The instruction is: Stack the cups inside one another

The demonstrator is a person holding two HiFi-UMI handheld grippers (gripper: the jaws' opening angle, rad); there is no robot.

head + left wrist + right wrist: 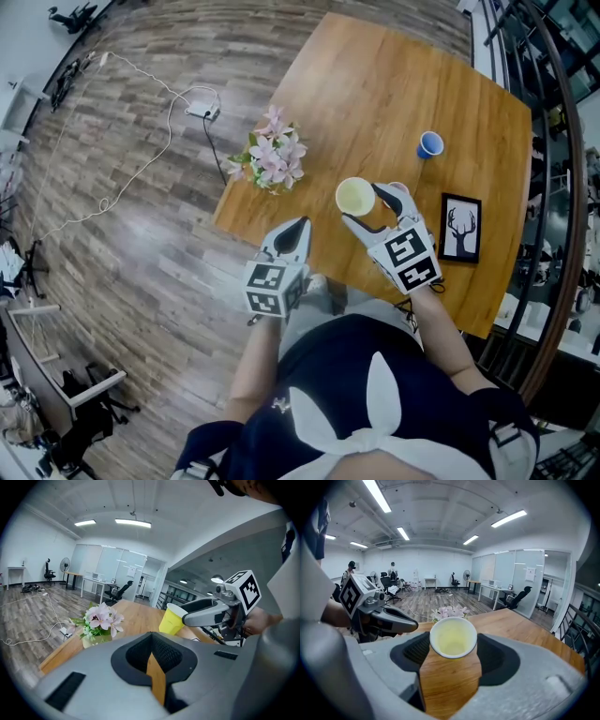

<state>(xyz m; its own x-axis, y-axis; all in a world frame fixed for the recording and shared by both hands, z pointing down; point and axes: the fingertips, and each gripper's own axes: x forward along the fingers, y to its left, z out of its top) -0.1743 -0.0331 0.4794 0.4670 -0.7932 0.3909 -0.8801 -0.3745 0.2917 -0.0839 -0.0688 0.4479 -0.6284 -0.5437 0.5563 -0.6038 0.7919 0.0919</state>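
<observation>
1. In the head view, the right tool (360, 202) is covering most of a pale thing (398, 188), which is staying too hidden to name.
2. In the right gripper view, the cup (453, 637) is hiding most of the flowers (449, 612).
3. The left tool (151, 633) is cutting off the flowers' base.
4. The person (375, 403) is hiding part of the worktop's (375, 94) near edge.

Bright, even office light from ceiling strip lights (379, 498). Pale glare patch on wood floor (141, 234), head view. Heavy fisheye bending, black vignette at gripper-view edges. Yellow cup (453, 637) sharp. Shadows faint, soft.
</observation>
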